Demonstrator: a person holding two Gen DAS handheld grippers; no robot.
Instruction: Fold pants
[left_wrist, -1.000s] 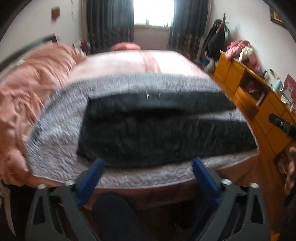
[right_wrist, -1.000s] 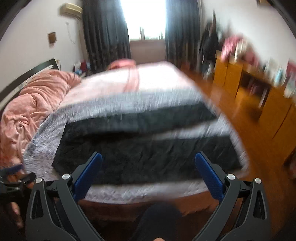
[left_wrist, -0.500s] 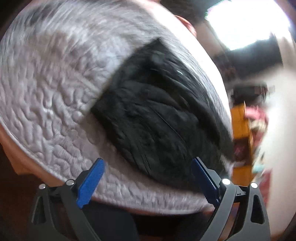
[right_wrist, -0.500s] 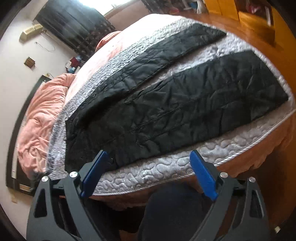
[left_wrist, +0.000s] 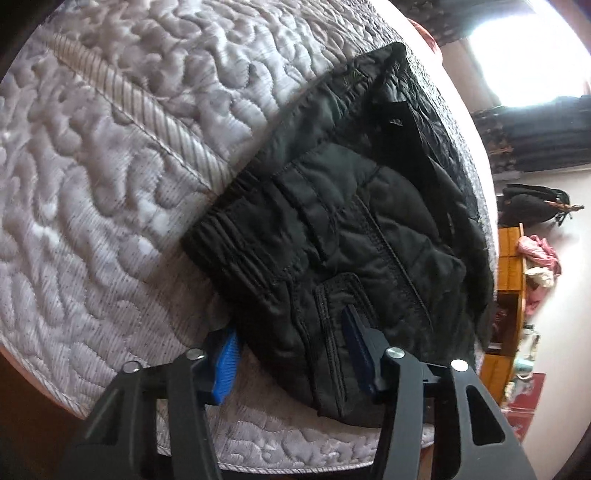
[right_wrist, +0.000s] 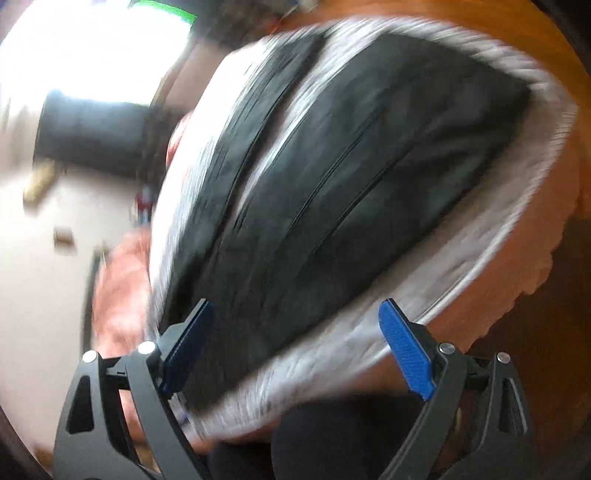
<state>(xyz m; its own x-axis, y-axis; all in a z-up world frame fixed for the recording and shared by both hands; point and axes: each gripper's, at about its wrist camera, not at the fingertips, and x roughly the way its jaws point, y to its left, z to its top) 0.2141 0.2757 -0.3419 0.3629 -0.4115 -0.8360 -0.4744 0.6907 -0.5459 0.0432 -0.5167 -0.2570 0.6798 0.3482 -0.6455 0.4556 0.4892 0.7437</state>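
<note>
The pants (left_wrist: 354, 229) lie unfolded along the bed's (left_wrist: 110, 184) near edge. The left gripper (left_wrist: 291, 354) has been closing around the waistband corner; right gripper (right_wrist: 295, 350) stands open, empty. All folds remain.

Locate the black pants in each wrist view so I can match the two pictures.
Left wrist: black pants fill centre-right, waistband corner between the left gripper's fingers.
Right wrist: blurred pants run diagonally across the centre, both legs showing.
Shared landmark: grey quilted bedcover under them.
</note>
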